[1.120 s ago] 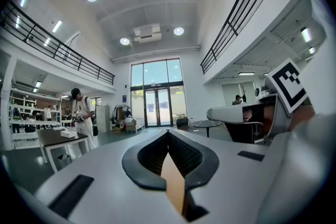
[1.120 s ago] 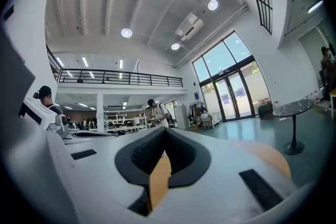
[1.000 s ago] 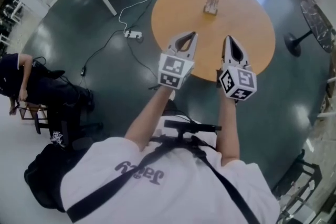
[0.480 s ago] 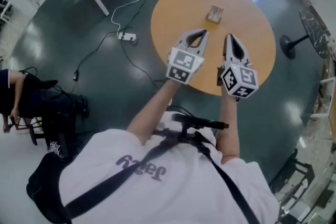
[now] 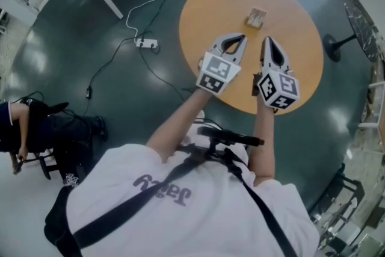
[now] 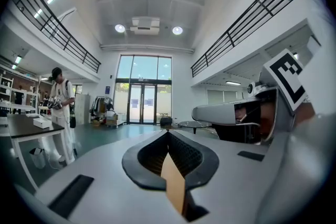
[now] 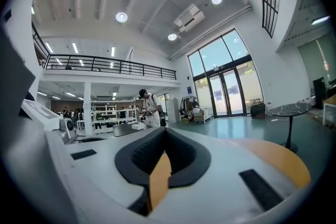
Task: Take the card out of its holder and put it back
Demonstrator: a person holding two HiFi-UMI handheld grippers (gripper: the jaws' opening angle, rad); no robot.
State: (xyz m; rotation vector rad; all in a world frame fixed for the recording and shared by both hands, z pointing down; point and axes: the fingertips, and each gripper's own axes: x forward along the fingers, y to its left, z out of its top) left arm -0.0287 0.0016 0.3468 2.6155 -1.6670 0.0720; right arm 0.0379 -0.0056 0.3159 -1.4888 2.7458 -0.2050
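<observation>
Round orange-topped table (image 5: 216, 9) stands on a dark, glossy floor (image 5: 90, 21). One item on top: a small card holder (image 5: 257, 18), about 12 o'clock from table centre, well inside the rim. White power strip (image 5: 146, 43) on floor at table's 9 o'clock.
</observation>
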